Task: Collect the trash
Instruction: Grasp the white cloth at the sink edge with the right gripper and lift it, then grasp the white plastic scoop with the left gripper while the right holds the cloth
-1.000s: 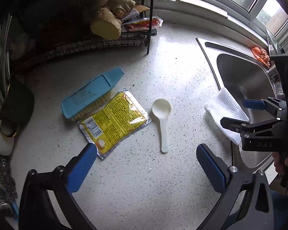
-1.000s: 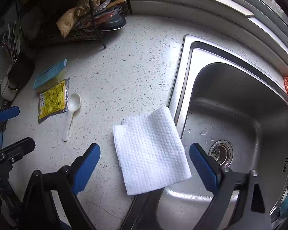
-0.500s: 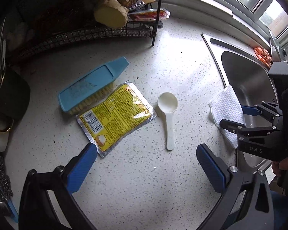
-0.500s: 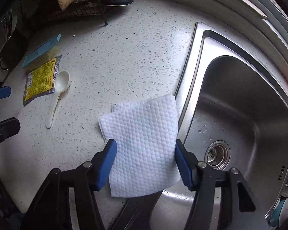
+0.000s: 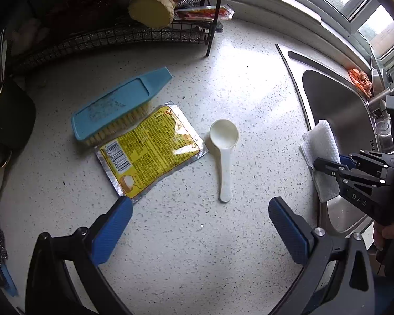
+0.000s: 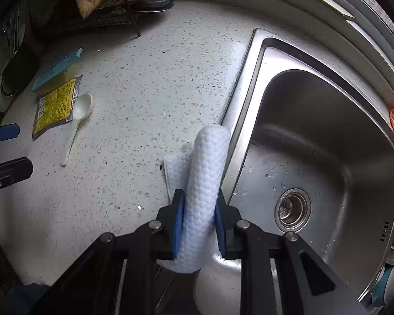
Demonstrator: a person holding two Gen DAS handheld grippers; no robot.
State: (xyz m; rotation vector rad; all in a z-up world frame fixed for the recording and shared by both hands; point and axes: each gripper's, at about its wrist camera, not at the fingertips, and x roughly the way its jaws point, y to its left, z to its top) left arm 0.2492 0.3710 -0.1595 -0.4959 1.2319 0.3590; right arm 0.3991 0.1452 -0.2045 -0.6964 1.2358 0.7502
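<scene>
A white paper towel [image 6: 210,157] lies at the counter's edge beside the sink, bunched into a ridge. My right gripper [image 6: 199,202] is closing its jaws and the blue pads press the towel from both sides. From the left wrist view the same towel [image 5: 320,141] sits pinched in the right gripper [image 5: 328,160]. A yellow snack packet [image 5: 149,152] lies flat on the counter, with a white plastic spoon [image 5: 224,152] to its right. My left gripper [image 5: 199,210] hangs open above the counter, nothing between its fingers, its left pad near the packet's lower corner.
A blue scrub brush [image 5: 118,105] touches the packet's upper edge. A black wire rack [image 5: 118,34] with ginger root [image 5: 157,2] stands at the back. The steel sink [image 6: 328,131] fills the right side, with an orange cloth [image 5: 358,78] on its rim. A dark cup [image 5: 10,120] stands far left.
The right gripper's jaws closed from wide open onto the paper towel, folding it up into a ridge. The left gripper stayed open and almost in place.
</scene>
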